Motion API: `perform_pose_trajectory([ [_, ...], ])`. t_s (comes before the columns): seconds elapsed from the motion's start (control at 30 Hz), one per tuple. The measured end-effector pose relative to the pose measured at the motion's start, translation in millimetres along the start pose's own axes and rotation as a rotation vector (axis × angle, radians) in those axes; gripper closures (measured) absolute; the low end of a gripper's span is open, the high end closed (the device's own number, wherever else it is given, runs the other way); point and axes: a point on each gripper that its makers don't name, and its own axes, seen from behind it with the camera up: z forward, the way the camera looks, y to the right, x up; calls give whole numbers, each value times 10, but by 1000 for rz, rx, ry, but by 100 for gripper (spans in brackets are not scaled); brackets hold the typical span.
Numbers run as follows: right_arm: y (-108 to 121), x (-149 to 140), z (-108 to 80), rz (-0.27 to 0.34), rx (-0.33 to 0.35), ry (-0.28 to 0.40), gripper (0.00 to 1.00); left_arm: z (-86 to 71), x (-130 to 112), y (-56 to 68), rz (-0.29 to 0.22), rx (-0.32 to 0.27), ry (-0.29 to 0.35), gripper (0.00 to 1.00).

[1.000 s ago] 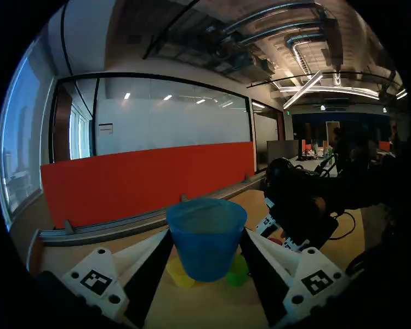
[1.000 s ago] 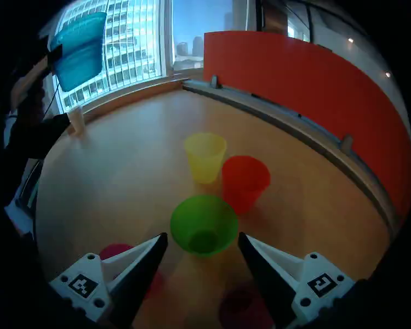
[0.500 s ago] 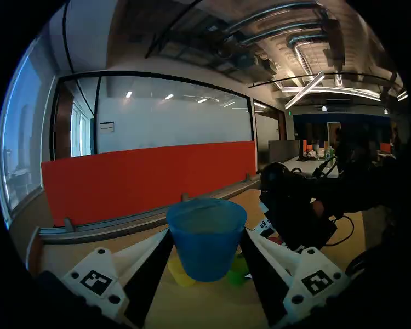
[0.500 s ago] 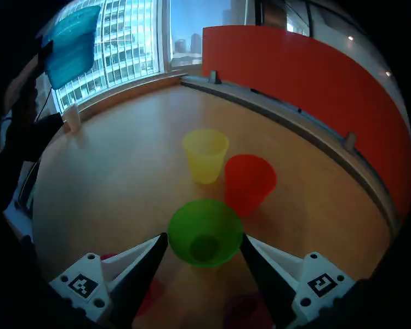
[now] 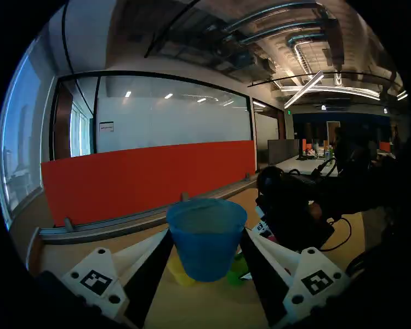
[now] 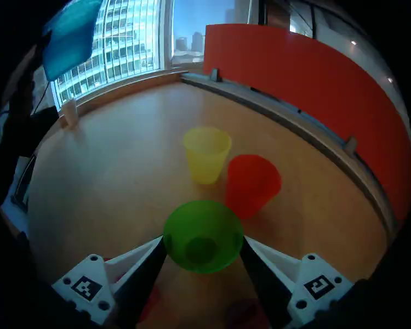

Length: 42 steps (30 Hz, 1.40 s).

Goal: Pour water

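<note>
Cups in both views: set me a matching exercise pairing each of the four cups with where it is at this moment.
Things:
1. blue cup
2. green cup
3. yellow cup
4. red cup

Places:
A. on the table, between the fingers of the right hand-held gripper
B. on the table, of the three there the one nearest the orange wall panel
C. lifted off the table, clamped in the left hand-held gripper
D. on the table, straight beyond the green cup

Pairs: 1-C, 2-A, 3-D, 4-B
</note>
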Motion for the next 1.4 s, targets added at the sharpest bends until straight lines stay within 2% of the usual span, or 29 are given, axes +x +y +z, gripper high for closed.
perform_pose_trajectory([
  [0.3, -39, 16, -57, 4, 9, 21, 8, 12, 6, 7, 2, 1, -4, 17],
  [0.5, -14, 92, -181, 4, -2, 54, 8, 19, 14, 18, 1, 1, -6, 17],
  [0.9, 12, 365, -599, -5, -18, 165, 8, 31, 0, 62, 5, 0, -14, 17],
  [1.4, 8, 671, -1195, 0, -28, 362, 8, 44, 18, 35, 0, 17, -19, 17],
])
